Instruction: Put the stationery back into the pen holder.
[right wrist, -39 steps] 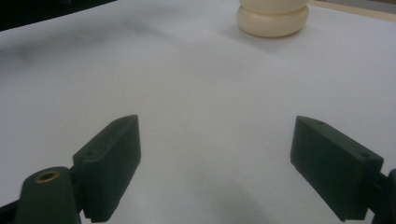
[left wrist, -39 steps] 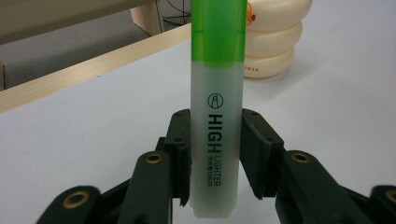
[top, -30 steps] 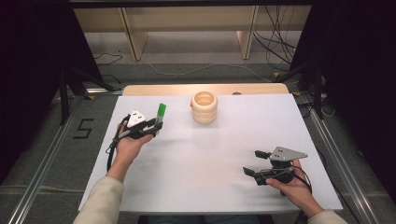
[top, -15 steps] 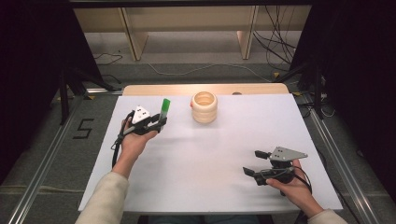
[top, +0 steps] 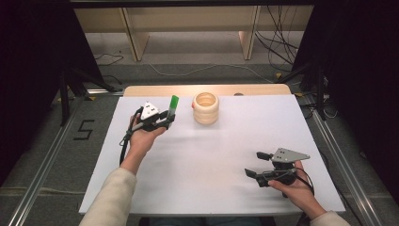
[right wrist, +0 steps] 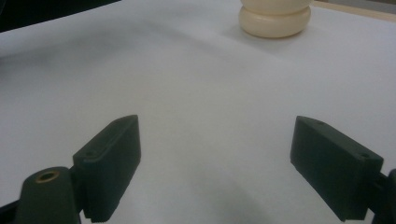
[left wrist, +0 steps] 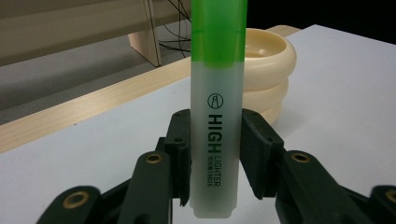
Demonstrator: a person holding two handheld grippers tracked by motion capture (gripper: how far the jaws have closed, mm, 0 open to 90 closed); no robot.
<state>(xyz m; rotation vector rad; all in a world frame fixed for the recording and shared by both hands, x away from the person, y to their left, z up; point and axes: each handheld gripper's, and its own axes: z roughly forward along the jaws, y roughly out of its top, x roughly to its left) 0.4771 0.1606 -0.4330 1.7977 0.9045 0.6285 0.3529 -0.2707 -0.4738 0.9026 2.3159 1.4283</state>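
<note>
A green highlighter (left wrist: 216, 116) is clamped upright between the pads of the left gripper (top: 162, 121), cap end up, long axis near vertical. The cream ribbed cup (top: 206, 108) stands just beyond and to the right of it, mouth upward and apart from the pen; the left hand is much the nearer. The right gripper (top: 259, 164) is held low over the near right of the white table (top: 202, 165), jaws wide apart and empty. Beyond the table, grey floor, cables and shelving are noted.
</note>
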